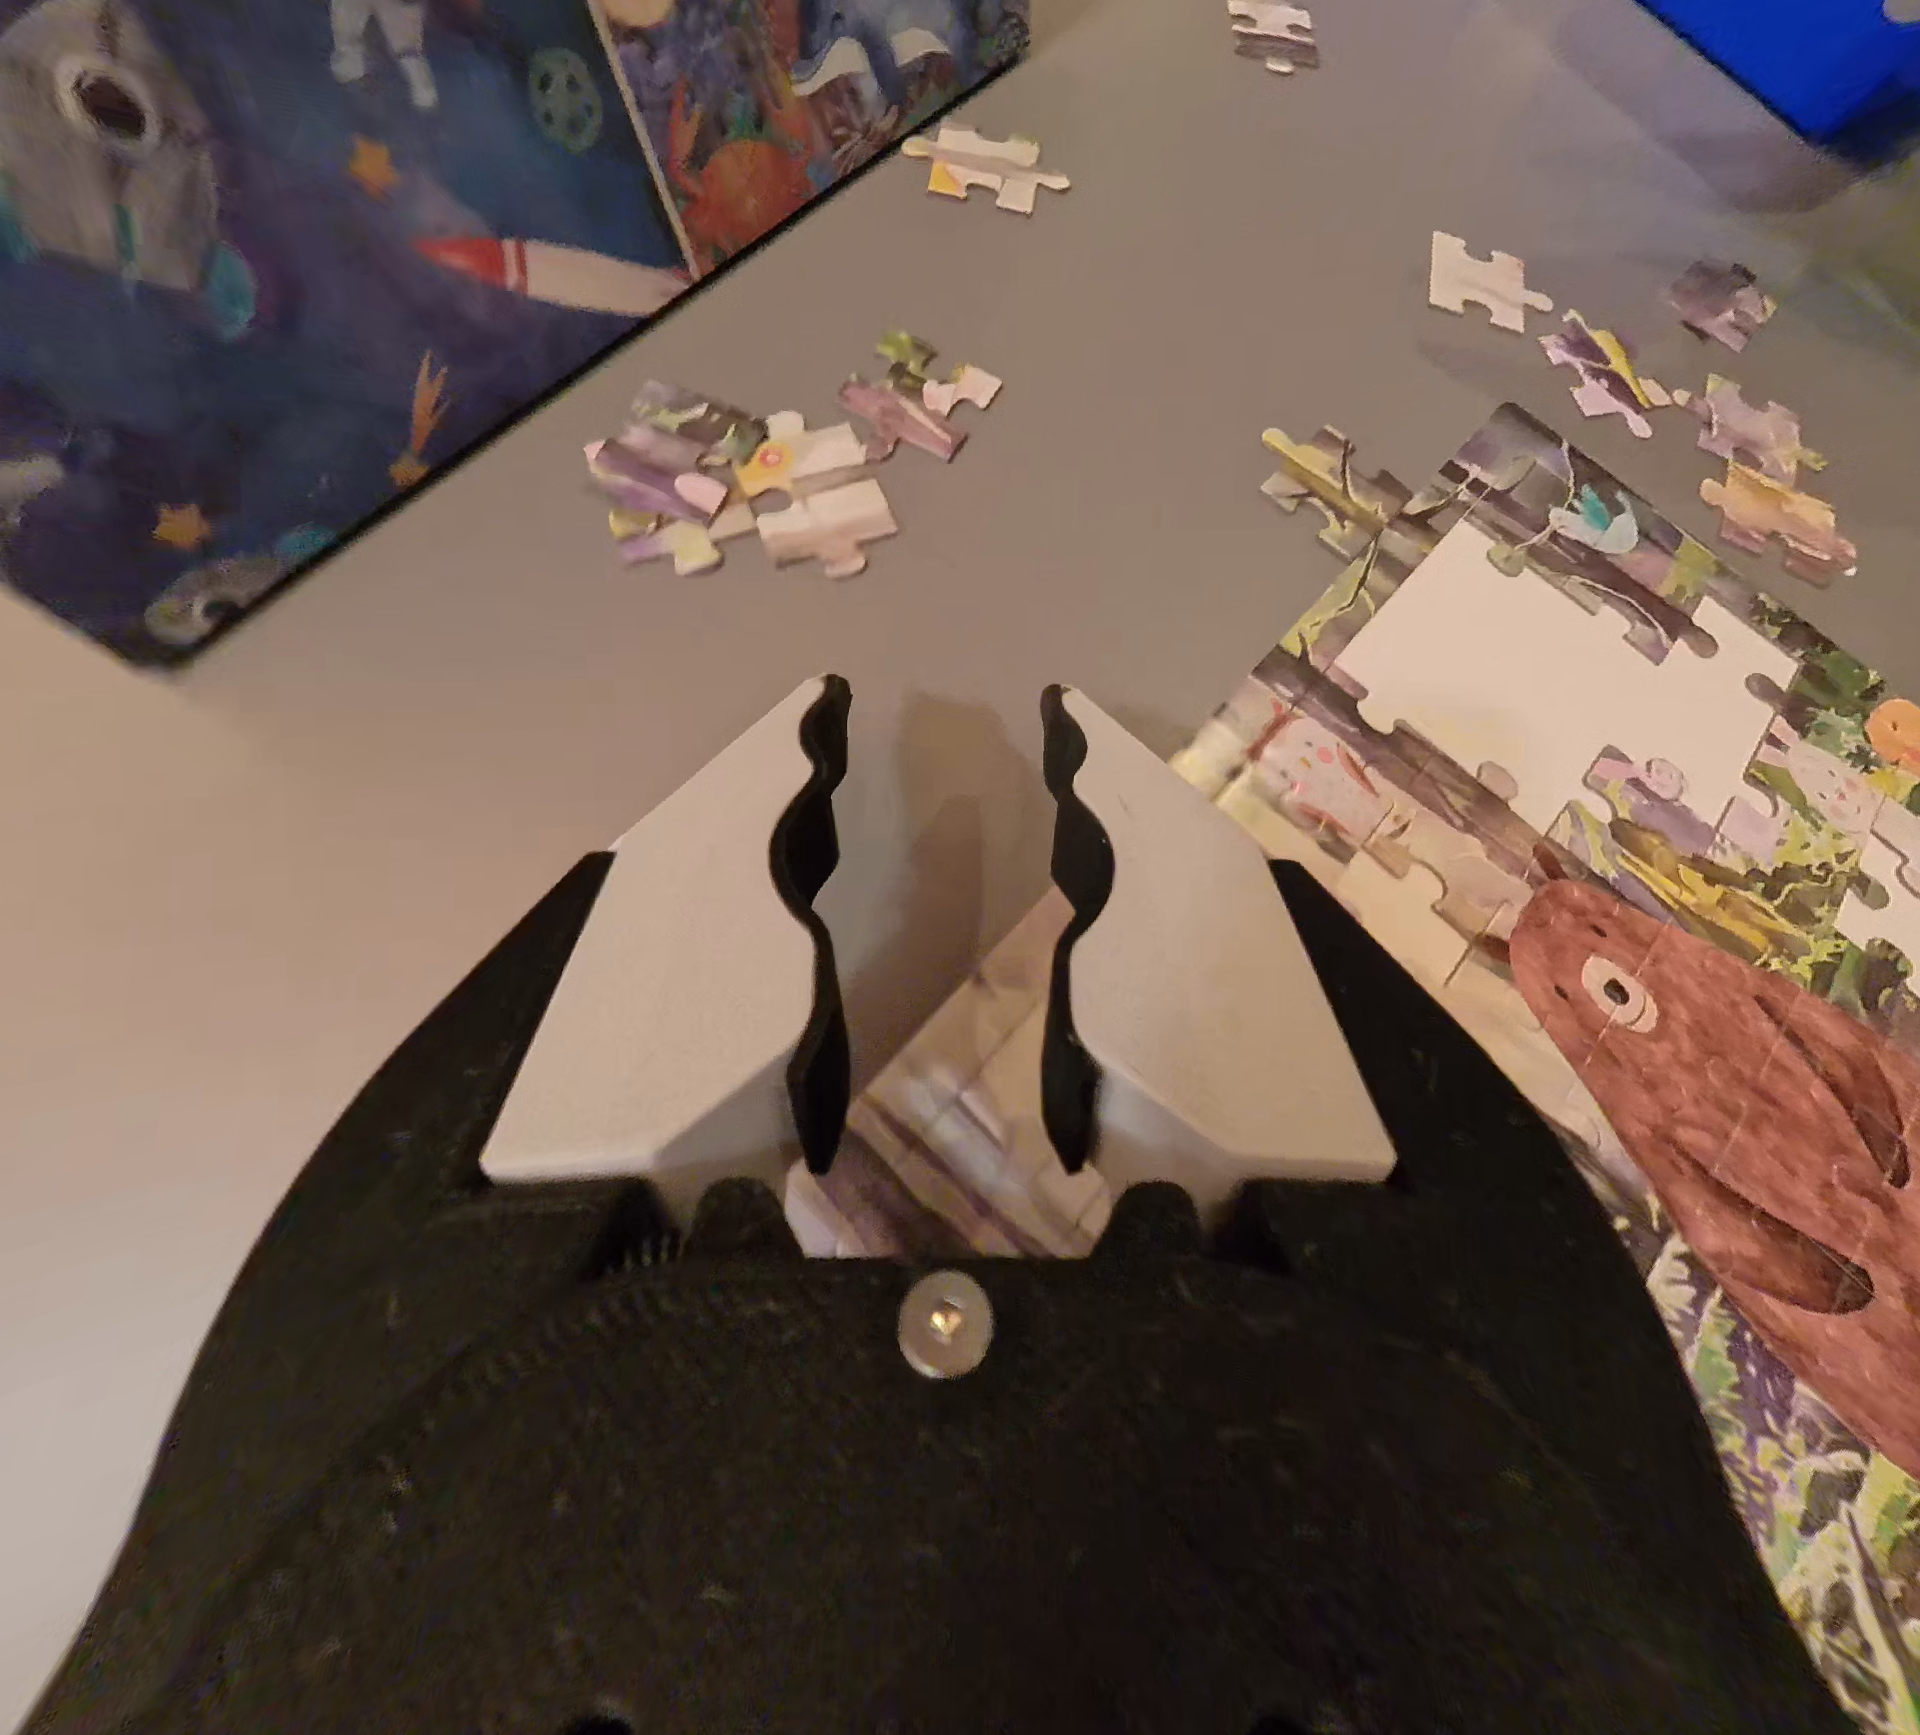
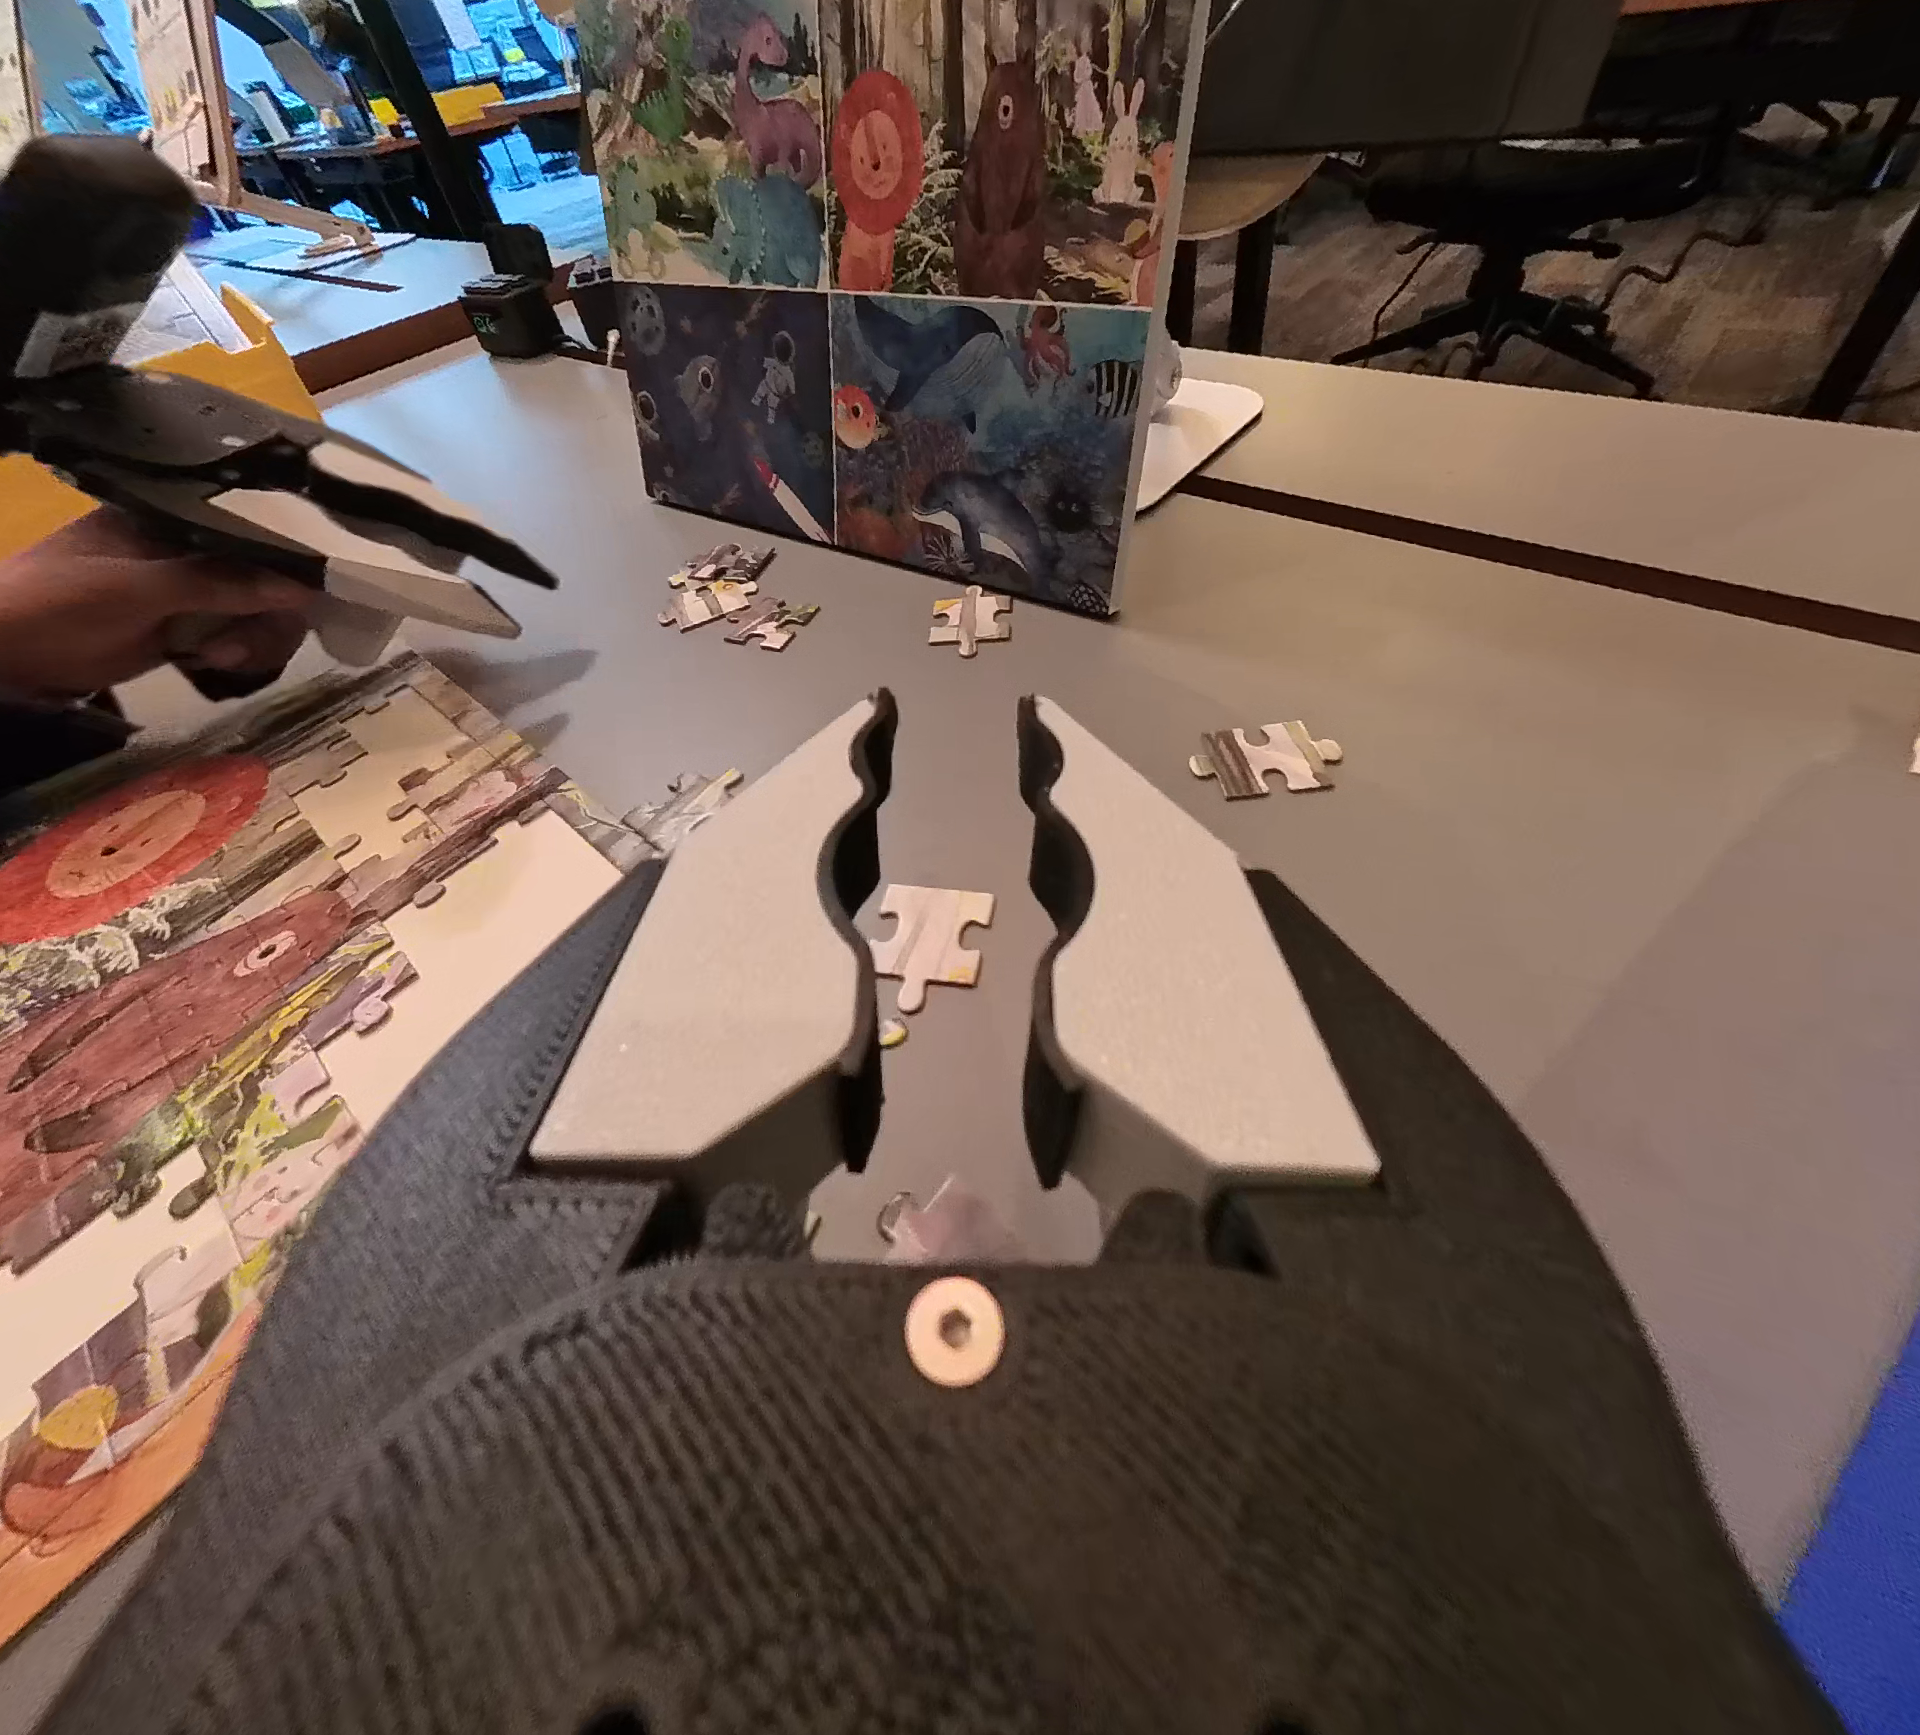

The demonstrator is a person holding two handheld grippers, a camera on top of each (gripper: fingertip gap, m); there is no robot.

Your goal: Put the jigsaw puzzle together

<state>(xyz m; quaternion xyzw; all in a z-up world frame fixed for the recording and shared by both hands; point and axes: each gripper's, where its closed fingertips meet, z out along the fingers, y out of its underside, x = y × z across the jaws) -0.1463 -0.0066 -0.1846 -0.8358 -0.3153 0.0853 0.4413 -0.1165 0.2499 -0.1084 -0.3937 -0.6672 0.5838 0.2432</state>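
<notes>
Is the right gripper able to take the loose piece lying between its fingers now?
Probably yes. The right gripper is open, the piece lies flat on the table between its fingers, and nothing covers it.

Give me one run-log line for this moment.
left tool: open, empty, above puzzle edge | right tool: open, over loose piece | puzzle: partly assembled | box: upright

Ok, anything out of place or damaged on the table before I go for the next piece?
Nothing stands out. Loose pieces lie flat and scattered on the grey table, the partly built puzzle looks intact, and the picture box stands upright.
</notes>
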